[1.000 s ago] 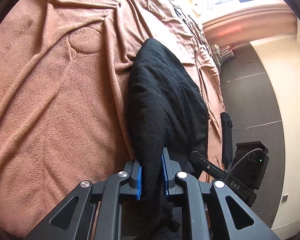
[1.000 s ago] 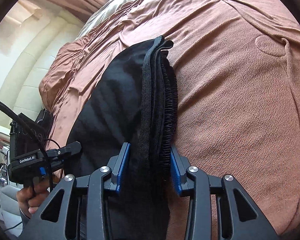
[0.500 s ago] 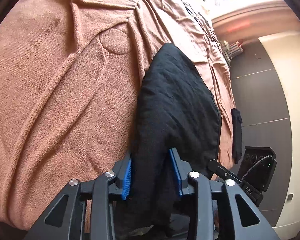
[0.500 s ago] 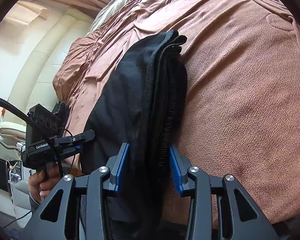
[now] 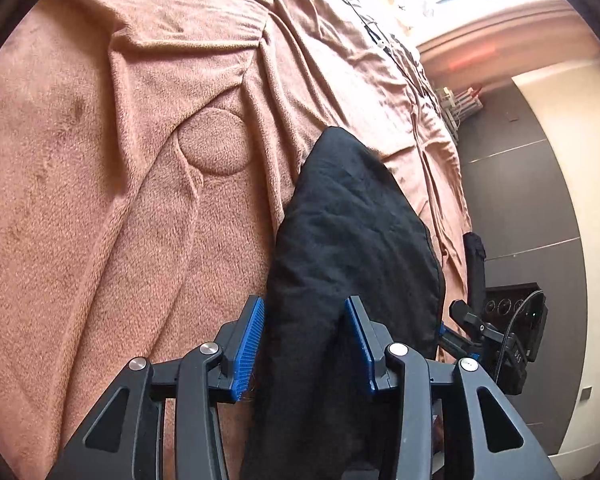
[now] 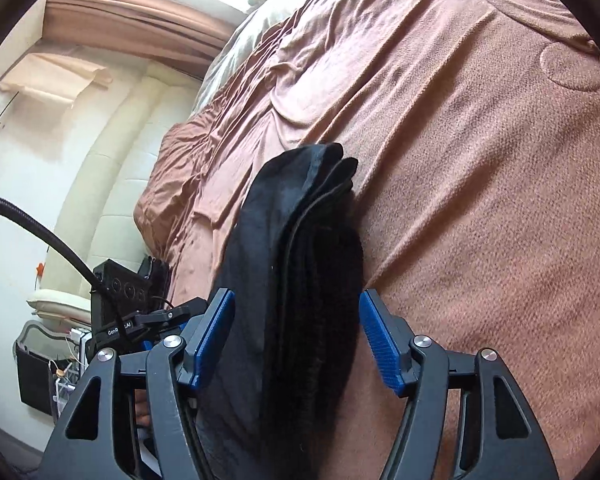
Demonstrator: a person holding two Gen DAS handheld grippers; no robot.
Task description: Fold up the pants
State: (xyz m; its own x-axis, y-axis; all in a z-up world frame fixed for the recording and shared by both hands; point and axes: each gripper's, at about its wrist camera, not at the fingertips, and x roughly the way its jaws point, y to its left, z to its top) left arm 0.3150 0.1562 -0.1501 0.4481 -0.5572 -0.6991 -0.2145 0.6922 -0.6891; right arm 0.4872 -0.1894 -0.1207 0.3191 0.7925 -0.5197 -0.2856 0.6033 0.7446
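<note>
The black pants (image 5: 352,248) are lying folded in layers on the bed (image 5: 100,200), sitting between each spread claw's (image 5: 304,340) (image 6: 296,340) fingers.

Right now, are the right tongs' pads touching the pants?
Apart. The right wrist view shows the right tongs open, blanket visible between the right pad and the folded black pants; the left pad also shows a gap.

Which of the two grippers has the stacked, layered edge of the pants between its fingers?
The right gripper: stacked edges of the black pants show there; the left gripper straddles smooth cloth.
</note>
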